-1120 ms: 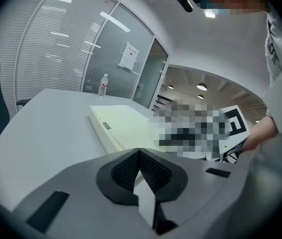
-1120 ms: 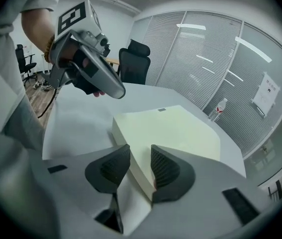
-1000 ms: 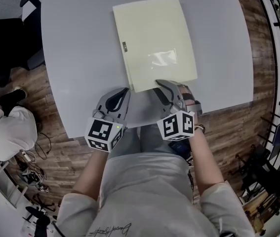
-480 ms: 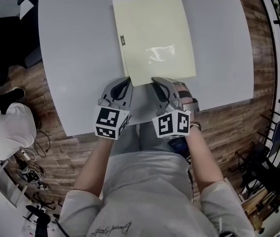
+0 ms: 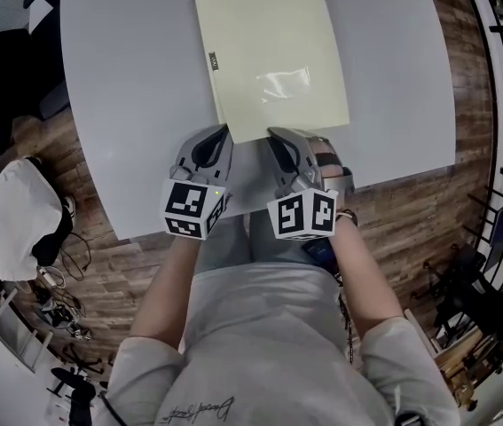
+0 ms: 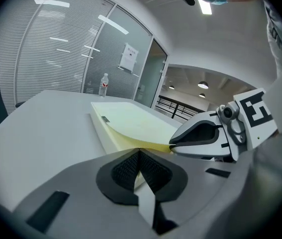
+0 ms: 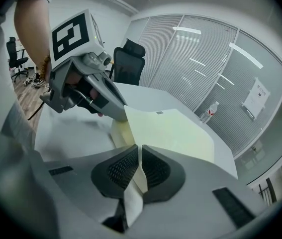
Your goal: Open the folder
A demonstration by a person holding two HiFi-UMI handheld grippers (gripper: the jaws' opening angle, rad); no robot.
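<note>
At table's (image 5: 118,105) edge, left gripper (image 5: 225,130) clamps the folder (image 5: 269,51) steady while right gripper's (image 5: 274,134) just-closed jaws pinch its edge, apparently to open it.

No readable text, small dark label (image 5: 215,60) on folder (image 5: 269,51) illegible, script on shirt (image 5: 260,344) unclear

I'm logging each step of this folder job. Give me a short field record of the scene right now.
surface: white table
folder: pale yellow, lying on the table, not yet opened
left tongs: shut at the folder's near left corner, seemingly pinching it
right tongs: jaws have just been closing, now pinching the folder's near edge
</note>
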